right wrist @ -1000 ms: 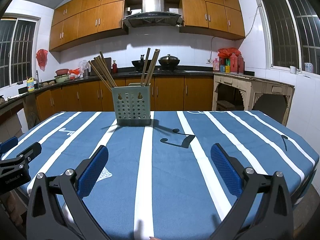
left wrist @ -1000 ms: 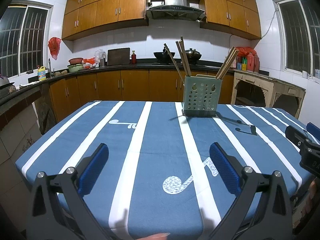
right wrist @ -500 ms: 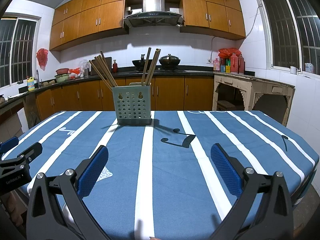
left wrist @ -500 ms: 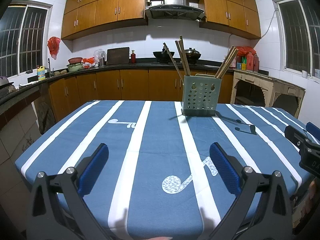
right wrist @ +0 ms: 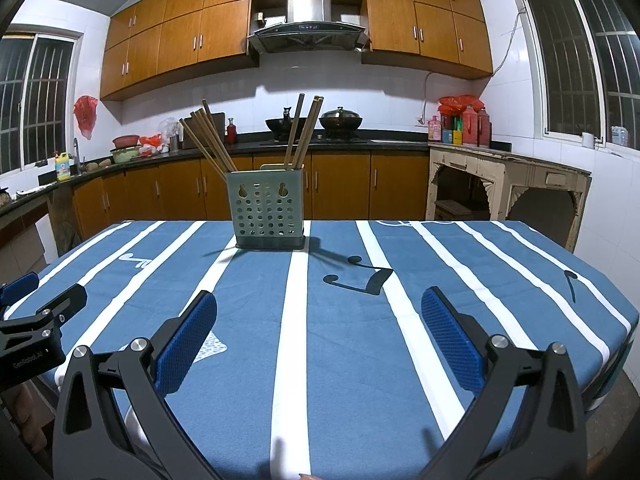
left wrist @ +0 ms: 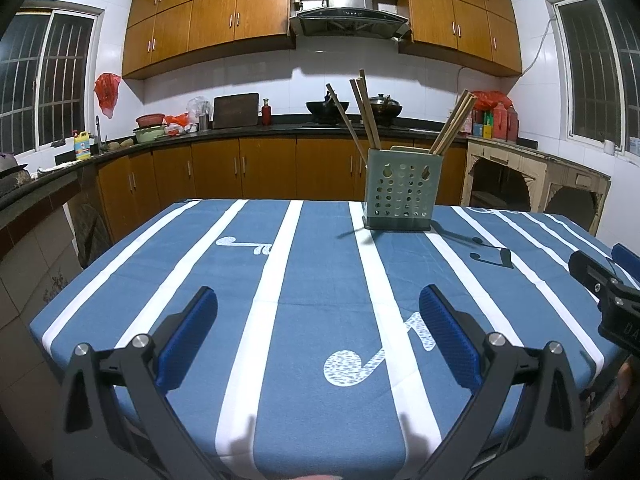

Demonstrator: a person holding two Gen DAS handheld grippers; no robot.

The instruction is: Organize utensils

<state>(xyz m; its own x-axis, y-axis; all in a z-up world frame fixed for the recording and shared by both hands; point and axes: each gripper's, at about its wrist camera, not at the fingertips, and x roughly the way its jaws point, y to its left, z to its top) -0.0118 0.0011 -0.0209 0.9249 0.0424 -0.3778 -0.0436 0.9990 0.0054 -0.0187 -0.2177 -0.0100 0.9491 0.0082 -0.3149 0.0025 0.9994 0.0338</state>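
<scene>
Looking across the scene from its left side, I see my left hand-held gripper (left wrist: 318, 328) hovering over the near edge of the bench (left wrist: 120, 272), its blue-padded fingers (left wrist: 188, 332) spread wide with nothing between them. Under it lies the blue cloth with white stripes and a white music note (left wrist: 360, 364) printed just right of centre. Farther right and well away from me, toward the far side of the bench, stands the grey-green perforated utensil holder (left wrist: 402, 194), upright on the cloth. Wooden chopsticks (left wrist: 366, 114) lean out of its left part, and a second bundle of chopsticks (left wrist: 452, 122) tilts out to the right. A dark music note (left wrist: 494, 257) is printed on the cloth just near and right of the holder.

Through the right wrist camera, the tip of the left hand-held gripper pokes in at the far left edge. My right hand-held gripper (right wrist: 319, 326) is likewise spread wide and empty, held low over the near part of the bench. From here the utensil holder (right wrist: 267, 210) sits far and slightly left of centre, well apart from both tools, chopsticks fanned left and right. Behind it run the wooden cabinets (right wrist: 340, 184), the range hood (right wrist: 307, 20), and at far right a pale old side table (right wrist: 508, 184).
</scene>
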